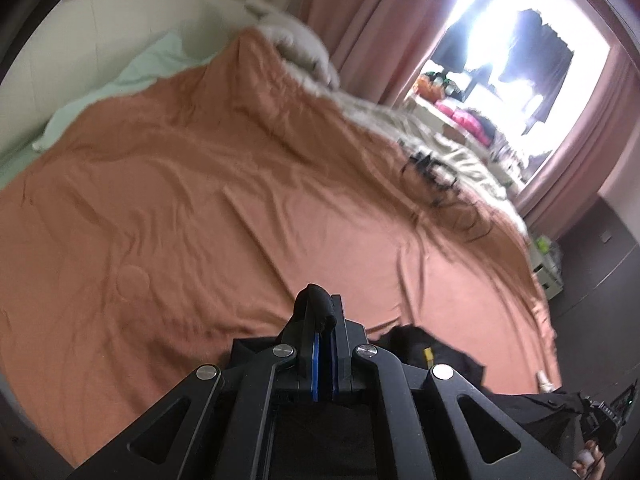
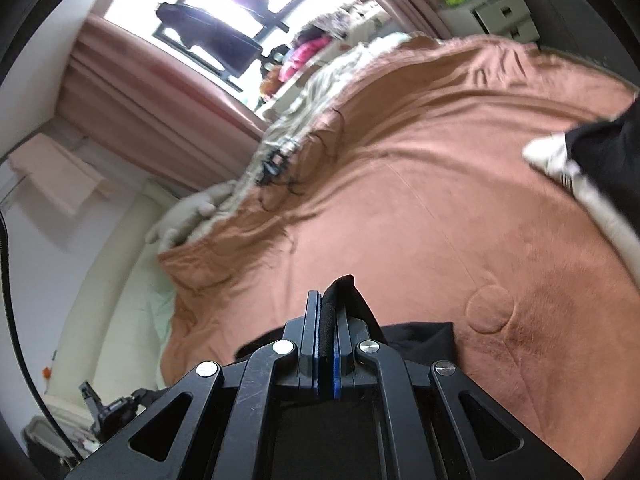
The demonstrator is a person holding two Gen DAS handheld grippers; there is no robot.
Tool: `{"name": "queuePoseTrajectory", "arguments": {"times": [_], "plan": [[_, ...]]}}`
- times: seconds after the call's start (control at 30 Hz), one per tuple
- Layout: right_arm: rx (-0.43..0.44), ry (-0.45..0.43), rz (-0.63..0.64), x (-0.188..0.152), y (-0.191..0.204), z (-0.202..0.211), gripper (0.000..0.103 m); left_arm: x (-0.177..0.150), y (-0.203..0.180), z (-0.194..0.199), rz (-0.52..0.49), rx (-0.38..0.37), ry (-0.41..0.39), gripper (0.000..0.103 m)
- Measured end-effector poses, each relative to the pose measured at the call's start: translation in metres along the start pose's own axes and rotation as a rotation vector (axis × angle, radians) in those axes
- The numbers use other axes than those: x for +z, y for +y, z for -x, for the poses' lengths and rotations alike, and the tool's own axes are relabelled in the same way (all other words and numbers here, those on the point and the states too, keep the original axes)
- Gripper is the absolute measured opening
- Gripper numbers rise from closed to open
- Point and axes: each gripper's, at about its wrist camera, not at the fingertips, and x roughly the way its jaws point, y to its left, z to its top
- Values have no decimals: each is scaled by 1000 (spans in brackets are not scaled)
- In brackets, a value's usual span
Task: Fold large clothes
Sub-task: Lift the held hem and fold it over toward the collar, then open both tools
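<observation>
Two grippers each pinch a fold of the same black garment over a bed. In the left wrist view the left gripper (image 1: 322, 316) has its jaws closed narrow on a bunched edge of the garment (image 1: 320, 308), which pokes up past the fingertips and sits squeezed between the blue pads (image 1: 316, 364). More of the black cloth spreads below and to the right of the jaws, lying on the near edge of the orange blanket (image 1: 200, 200), with a small yellow tag (image 1: 429, 356) showing on it.

In the right wrist view the right gripper (image 2: 326, 304) likewise has its jaws shut tight on a ridge of the garment (image 2: 340, 292), the cloth rising between the fingertips and trailing off to the right along the blanket (image 2: 400, 200).

The blanket covers most of the bed, wrinkled, with a round embossed patch (image 1: 132, 280). A pale green sheet (image 1: 152, 60) shows at the far side, and pink curtains (image 1: 380, 20) frame a bright window (image 1: 500, 40). Both views are blurred.
</observation>
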Motion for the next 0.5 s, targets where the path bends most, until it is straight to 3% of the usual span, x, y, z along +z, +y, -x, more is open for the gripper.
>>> {"name": "queuePoseTrajectory", "arguments": {"times": [0.27, 0.3, 0.33, 0.37, 0.4, 0.47, 0.5], "plan": [[-81, 64, -28, 1, -32, -57, 6, -4, 10, -77, 3, 58, 90, 5], [-98, 73, -25, 1, -33, -62, 12, -3, 11, -85, 1, 53, 101, 6], [-114, 79, -17, 1, -33, -67, 31, -2, 11, -91, 0, 58, 112, 8], [-140, 85, -6, 2, -33, -71, 47, 0, 13, -100, 7, 63, 132, 19], [-161, 82, 2, 2, -34, -72, 73, 0, 15, -105, 14, 55, 148, 34], [-159, 59, 18, 2, -33, -70, 77, 1, 18, -107, 30, 33, 150, 61], [-155, 64, 35, 1, -33, -69, 77, 1, 19, -104, 37, 21, 128, 69]]}}
